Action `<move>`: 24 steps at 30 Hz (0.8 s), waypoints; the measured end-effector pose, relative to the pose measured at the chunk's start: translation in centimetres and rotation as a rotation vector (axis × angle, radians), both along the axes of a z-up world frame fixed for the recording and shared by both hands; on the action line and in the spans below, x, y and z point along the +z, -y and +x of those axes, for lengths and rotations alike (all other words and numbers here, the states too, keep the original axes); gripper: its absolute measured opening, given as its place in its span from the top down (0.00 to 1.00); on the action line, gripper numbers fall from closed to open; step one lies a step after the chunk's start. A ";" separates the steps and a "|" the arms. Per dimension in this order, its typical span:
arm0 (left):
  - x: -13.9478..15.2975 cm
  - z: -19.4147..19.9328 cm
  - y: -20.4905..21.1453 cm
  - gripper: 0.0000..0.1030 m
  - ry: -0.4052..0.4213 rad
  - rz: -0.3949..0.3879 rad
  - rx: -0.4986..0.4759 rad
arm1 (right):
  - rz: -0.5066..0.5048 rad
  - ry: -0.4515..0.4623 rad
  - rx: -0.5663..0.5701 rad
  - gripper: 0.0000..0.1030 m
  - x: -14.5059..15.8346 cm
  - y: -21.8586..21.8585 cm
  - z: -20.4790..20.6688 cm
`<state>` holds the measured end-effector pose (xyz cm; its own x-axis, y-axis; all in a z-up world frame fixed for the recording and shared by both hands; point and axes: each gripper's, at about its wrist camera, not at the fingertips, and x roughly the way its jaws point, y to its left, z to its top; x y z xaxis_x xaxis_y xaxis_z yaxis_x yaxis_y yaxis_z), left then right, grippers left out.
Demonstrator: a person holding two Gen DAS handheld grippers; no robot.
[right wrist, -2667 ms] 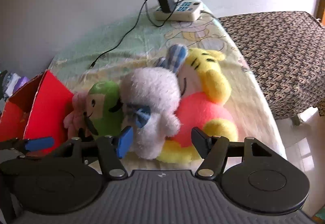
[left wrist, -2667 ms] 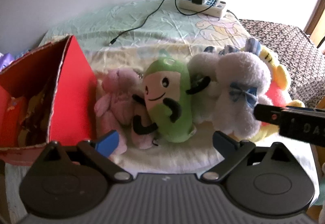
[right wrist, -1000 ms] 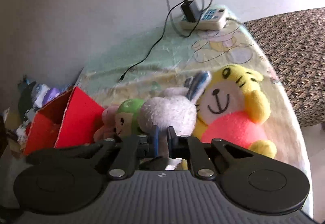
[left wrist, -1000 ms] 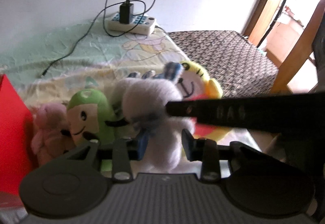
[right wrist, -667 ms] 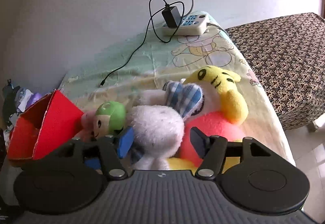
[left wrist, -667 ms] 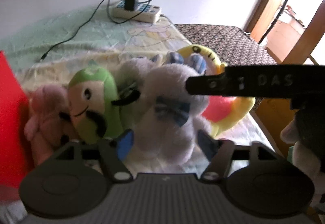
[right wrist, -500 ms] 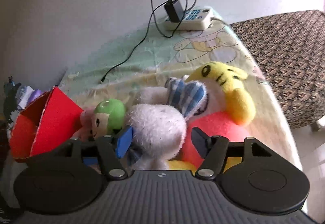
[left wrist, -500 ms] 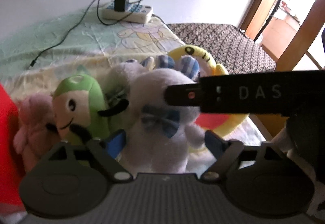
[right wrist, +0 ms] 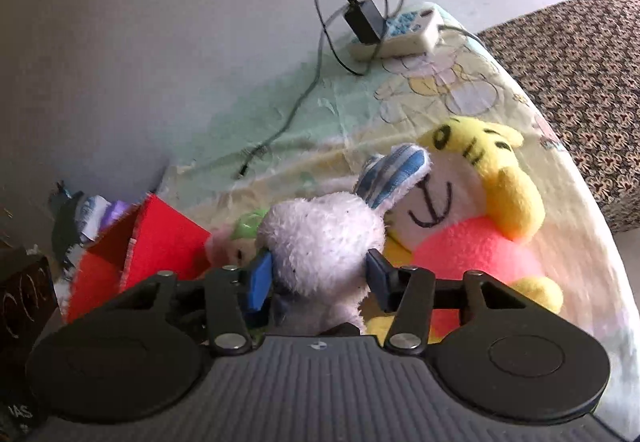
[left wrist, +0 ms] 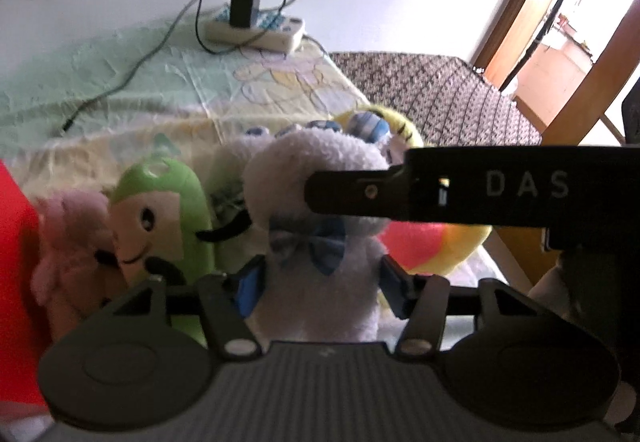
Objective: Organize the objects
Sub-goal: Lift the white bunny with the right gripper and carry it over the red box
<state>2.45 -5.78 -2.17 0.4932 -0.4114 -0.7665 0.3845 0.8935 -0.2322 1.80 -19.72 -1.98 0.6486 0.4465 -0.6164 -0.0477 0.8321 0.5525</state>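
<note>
A white plush bunny (left wrist: 320, 161) with a blue bow sits in a row of toys on the pale sheet (left wrist: 120, 81). My left gripper (left wrist: 320, 288) is shut on the bunny's body, both blue pads pressed into its sides. My right gripper (right wrist: 320, 278) straddles the bunny's head (right wrist: 320, 238); its jaws are closing and the pads sink into the fur. One of its fingers (left wrist: 360, 193) crosses the head in the left wrist view. A green plush (left wrist: 160, 209) and a pink plush (left wrist: 68, 242) sit to the bunny's left. A yellow and pink tiger plush (right wrist: 480, 209) lies to its right.
An open red box (right wrist: 160, 242) stands left of the toys, with clutter behind it. A power strip (right wrist: 400, 29) with a charger and a trailing cable lies at the back by the wall. A brown patterned surface (right wrist: 580, 61) adjoins the sheet on the right.
The left jaws have gone from wide apart to pressed on the bunny's body. The right jaws have narrowed onto its head. The bunny's striped ear now stands up.
</note>
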 end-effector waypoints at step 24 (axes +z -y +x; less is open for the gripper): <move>9.8 -5.5 -23.8 0.44 0.269 -0.009 0.247 | 0.080 0.257 0.273 0.49 6.4 -23.7 2.0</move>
<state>-3.01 18.04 7.63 0.7621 -0.2607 -0.5927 0.2055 0.9654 -0.1605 3.77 4.00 4.46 0.6281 0.6642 -0.4054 -0.4067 0.7244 0.5567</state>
